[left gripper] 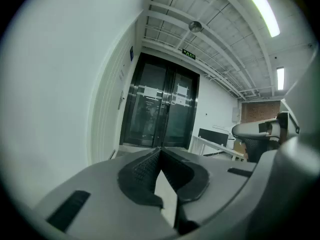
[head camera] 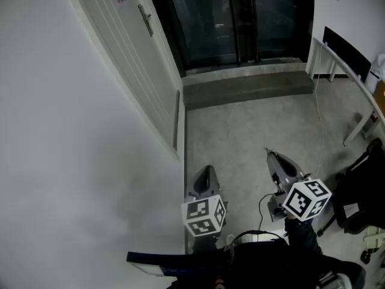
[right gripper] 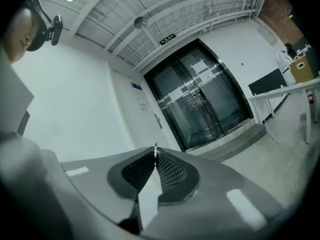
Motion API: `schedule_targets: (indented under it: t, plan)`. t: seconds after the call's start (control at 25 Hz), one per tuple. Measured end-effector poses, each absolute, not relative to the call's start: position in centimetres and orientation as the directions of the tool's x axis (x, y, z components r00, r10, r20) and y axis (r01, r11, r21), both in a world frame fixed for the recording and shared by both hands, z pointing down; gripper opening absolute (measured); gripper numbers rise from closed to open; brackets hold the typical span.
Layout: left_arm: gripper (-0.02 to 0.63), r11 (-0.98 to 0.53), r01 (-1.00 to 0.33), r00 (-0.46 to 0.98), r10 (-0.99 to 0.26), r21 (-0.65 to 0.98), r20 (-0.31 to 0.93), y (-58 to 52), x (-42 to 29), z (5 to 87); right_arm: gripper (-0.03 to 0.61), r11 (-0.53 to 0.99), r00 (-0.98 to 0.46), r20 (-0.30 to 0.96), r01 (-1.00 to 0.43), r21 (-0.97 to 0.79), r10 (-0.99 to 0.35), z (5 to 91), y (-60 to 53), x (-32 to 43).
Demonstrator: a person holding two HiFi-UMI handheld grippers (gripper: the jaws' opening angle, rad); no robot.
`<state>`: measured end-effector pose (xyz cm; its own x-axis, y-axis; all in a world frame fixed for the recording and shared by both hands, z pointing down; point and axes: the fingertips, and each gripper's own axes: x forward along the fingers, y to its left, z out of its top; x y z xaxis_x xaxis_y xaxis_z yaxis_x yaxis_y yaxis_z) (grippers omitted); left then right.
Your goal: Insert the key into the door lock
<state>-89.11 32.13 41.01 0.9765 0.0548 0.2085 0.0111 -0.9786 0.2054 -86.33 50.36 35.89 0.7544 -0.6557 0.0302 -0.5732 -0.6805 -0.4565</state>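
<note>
The white door (head camera: pixel 129 53) stands in the left wall, and its metal lever handle (head camera: pixel 146 20) is far ahead of both grippers. The handle (right gripper: pixel 158 120) also shows in the right gripper view, with the lock too small to make out. My right gripper (right gripper: pixel 155 156) is shut on a thin metal key (right gripper: pixel 155 149) whose edge sticks out past the tips; it points toward the door from the floor's middle (head camera: pixel 269 153). My left gripper (head camera: pixel 205 170) hangs close to the white wall, shut with nothing in it (left gripper: pixel 160 151).
Dark glass double doors (head camera: pixel 234 17) close the corridor's far end behind a raised grey step (head camera: pixel 246 86). A white desk (head camera: pixel 352 77) and a black office chair (head camera: pixel 361 191) stand at the right. A thin cable (head camera: pixel 319 131) trails over the concrete floor.
</note>
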Motion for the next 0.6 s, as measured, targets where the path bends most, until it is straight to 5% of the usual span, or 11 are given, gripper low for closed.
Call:
schedule_targets:
  t: [0.6]
  plan:
    - [0.0,-0.977,-0.003,0.975,0.045,0.211,0.218,31.4,-89.1,41.5,0.012,-0.678,0.743,0.042,-0.584,-0.447,-0.668,36.4,49.5,-85.8]
